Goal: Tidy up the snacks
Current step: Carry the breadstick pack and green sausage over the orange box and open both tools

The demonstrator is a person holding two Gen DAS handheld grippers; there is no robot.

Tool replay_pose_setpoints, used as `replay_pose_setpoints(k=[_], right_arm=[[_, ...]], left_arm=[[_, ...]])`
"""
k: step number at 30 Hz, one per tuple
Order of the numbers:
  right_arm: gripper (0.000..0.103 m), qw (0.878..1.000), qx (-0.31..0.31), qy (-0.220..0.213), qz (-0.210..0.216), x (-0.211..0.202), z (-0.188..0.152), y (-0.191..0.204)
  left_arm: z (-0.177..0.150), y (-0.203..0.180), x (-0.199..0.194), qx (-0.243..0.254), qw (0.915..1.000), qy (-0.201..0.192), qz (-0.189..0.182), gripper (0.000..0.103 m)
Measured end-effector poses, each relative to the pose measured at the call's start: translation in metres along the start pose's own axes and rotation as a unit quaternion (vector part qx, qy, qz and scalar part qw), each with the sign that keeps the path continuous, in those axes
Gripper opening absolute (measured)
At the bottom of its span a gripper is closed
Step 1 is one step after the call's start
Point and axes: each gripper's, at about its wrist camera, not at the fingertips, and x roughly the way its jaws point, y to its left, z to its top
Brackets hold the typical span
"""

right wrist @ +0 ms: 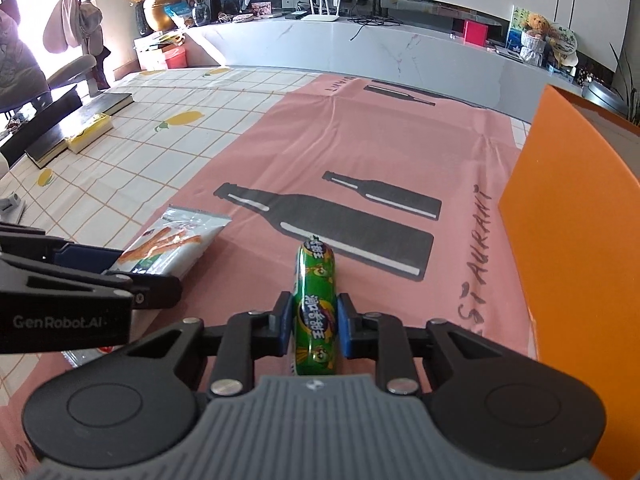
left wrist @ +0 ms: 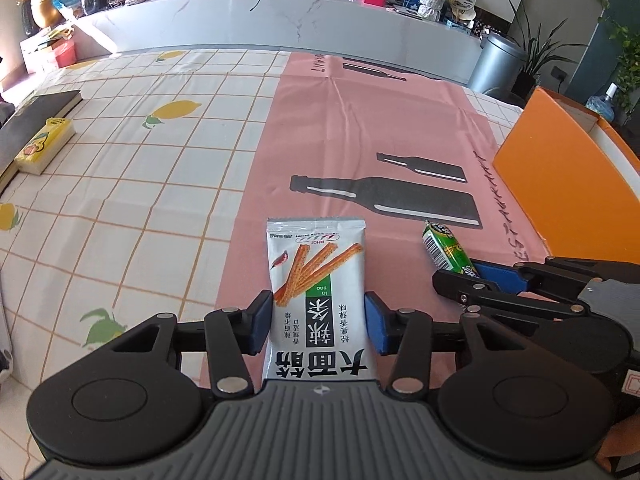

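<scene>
My left gripper (left wrist: 316, 322) is shut on a silver snack packet (left wrist: 318, 280) printed with orange sticks; its blue pads press both long edges, and the packet juts forward over the pink mat (left wrist: 360, 120). My right gripper (right wrist: 314, 322) is shut on a green sausage snack (right wrist: 315, 296), pinched across its middle. In the left wrist view the right gripper (left wrist: 464, 276) shows at the right, holding the green sausage snack (left wrist: 444, 250). In the right wrist view the left gripper (right wrist: 132, 268) shows at the left with the silver packet (right wrist: 172, 244).
An orange box (left wrist: 560, 184) with a raised flap stands at the right edge of the pink mat; the orange box (right wrist: 572, 208) fills the right side there too. A yellow pack (left wrist: 44, 146) and dark books (left wrist: 36, 116) lie at the far left on the lemon-print tablecloth (left wrist: 140, 180).
</scene>
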Motion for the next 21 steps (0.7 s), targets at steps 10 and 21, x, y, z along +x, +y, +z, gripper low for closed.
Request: replay_pose_setpoints(k=[10, 21], right_arm=[[0.020, 0.997, 0.062, -0.035, 0.008, -0.083, -0.051, -0.007], [0.020, 0.990, 0.088, -0.108, -0.013, -0.192, -0.058, -0.039]], left_arm=[[-0.012, -0.026, -0.055, 0.005, 0.9987, -0.034, -0.038, 0.054], [-0.004, -0.083, -0.112, 0.042, 0.9911, -0.089, -0.090, 0.054]])
